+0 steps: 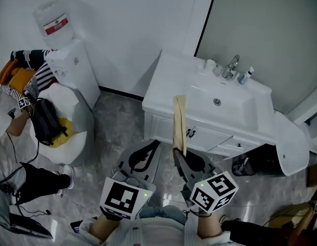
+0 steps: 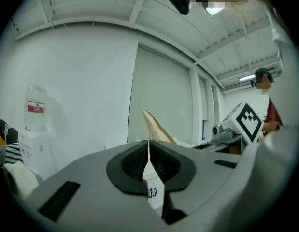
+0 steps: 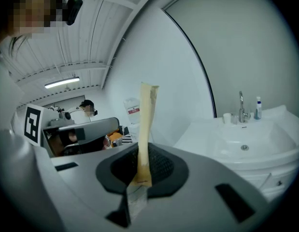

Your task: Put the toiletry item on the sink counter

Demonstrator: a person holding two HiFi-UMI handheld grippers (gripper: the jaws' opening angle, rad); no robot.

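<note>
**Left gripper** (image 2: 149,144) – held low at the left, pointing level towards the vanity. Jaws are closed together with nothing between them. It sits just beside the right gripper, with its marker cube (image 1: 126,196) nearest the person.

**Right gripper** (image 3: 142,166) – held alongside, tipped slightly downward towards the vanity. Jaws are narrow and clamped on the lower end of the packet.

**Packet** (image 1: 179,123) – tan, flat and long. It stands nearly upright out of the right jaws, in the air short of the counter. In the head view its top crosses the counter's front edge.

**Surroundings, left to right**
- Clothes (image 1: 22,68): striped and orange, piled at the far left.
- Dispenser (image 1: 71,70): white, against the wall, with a bottle (image 1: 53,19) on top bearing a red label.
- Backpack (image 1: 45,121): black, resting on a white seat (image 1: 71,106) below the dispenser.
- Floor (image 1: 122,117): grey marbled, lying between the grippers and the vanity.
- Counter (image 1: 171,78): white, well apart from both grippers.
- Basin (image 1: 219,104): sunk into the counter's right part.
- Cup (image 1: 210,64), tap (image 1: 231,66) and small bottle (image 1: 247,75): standing along the back rim.
- Cabinet (image 1: 199,136): the vanity's front, facing the grippers directly below the counter edge.
</note>
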